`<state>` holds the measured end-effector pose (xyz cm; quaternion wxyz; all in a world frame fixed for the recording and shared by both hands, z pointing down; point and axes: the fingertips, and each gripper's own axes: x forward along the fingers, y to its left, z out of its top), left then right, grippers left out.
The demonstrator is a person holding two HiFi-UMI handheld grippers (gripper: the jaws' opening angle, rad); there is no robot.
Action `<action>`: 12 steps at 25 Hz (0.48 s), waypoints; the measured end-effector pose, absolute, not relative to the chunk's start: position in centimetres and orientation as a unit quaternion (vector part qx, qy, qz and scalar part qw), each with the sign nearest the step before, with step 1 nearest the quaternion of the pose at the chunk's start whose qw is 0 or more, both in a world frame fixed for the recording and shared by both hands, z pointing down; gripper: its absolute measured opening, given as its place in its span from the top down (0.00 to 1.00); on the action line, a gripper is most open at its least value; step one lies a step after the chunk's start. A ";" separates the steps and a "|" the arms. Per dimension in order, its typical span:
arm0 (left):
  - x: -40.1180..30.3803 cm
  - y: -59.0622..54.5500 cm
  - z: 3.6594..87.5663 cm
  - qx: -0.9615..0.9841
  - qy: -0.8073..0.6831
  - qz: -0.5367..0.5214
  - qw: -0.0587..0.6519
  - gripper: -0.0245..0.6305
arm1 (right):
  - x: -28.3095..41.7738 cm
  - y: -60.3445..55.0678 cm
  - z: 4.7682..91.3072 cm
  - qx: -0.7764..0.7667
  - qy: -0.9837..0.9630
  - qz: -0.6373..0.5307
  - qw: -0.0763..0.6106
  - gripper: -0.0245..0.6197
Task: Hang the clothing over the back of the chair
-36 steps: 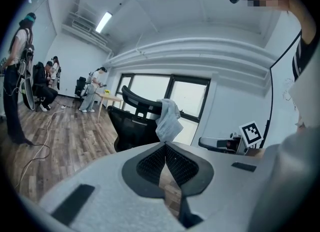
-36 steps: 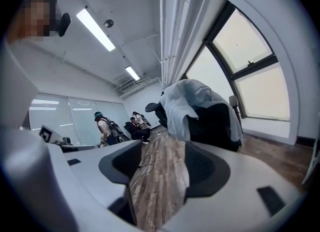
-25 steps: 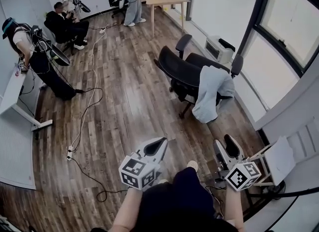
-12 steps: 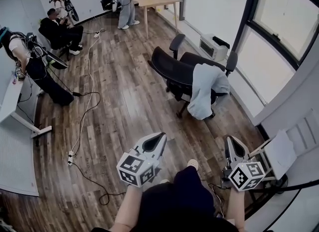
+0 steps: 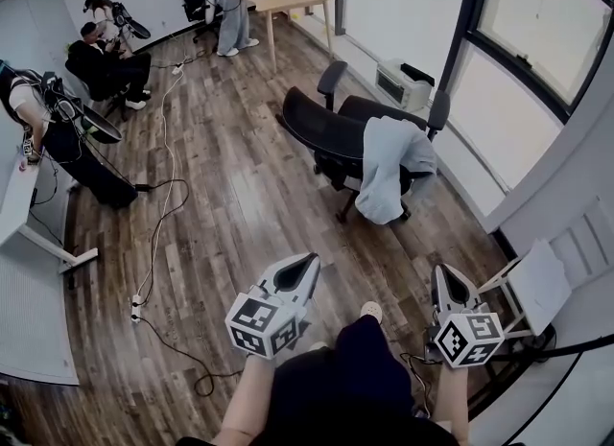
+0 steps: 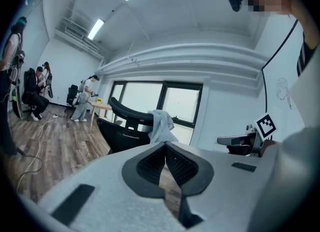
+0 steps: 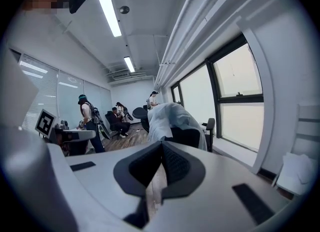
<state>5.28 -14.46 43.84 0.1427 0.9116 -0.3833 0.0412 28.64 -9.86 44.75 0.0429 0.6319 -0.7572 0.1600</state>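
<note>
Head view alone: chair base [image 5: 343, 212]

Two tools [image 5: 309, 262] [image 5: 444, 273], one garment [image 5: 384, 168], perhaps two chairs [image 5: 321, 129] [image 5: 382, 108], three people [image 5: 58, 137] [image 5: 101, 60] [image 5: 226, 3].

A pale grey piece of clothing [image 5: 386, 174] is hanging draped over the black office chair [image 5: 321, 130], covering the near end of its back and trailing down toward the wooden floor. The chair is standing upright near the window.
</note>
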 end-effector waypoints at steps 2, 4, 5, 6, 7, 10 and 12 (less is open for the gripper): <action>5.2 -14.5 43.9 0.911 -0.383 0.043 0.143 0.95 | 28.6 -9.8 45.0 0.633 -0.756 0.162 0.045 0.96; 5.2 -14.4 43.9 0.911 -0.385 0.044 0.143 0.95 | 28.5 -9.7 45.2 0.631 -0.756 0.165 0.047 0.96; 5.1 -14.4 44.0 0.910 -0.385 0.045 0.144 0.95 | 28.5 -9.7 45.2 0.631 -0.757 0.165 0.050 0.96; 5.1 -14.4 44.0 0.910 -0.385 0.046 0.145 0.95 | 28.4 -9.6 45.3 0.631 -0.757 0.163 0.053 0.96; 5.1 -14.3 44.1 0.910 -0.385 0.047 0.145 0.95 | 28.4 -9.6 45.4 0.631 -0.757 0.162 0.056 0.96; 5.0 -14.3 44.1 0.910 -0.386 0.049 0.145 0.95 | 28.3 -9.4 45.6 0.632 -0.755 0.164 0.059 0.96; 4.9 -14.2 44.2 0.910 -0.386 0.050 0.146 0.95 | 28.2 -9.4 45.7 0.631 -0.756 0.167 0.060 0.96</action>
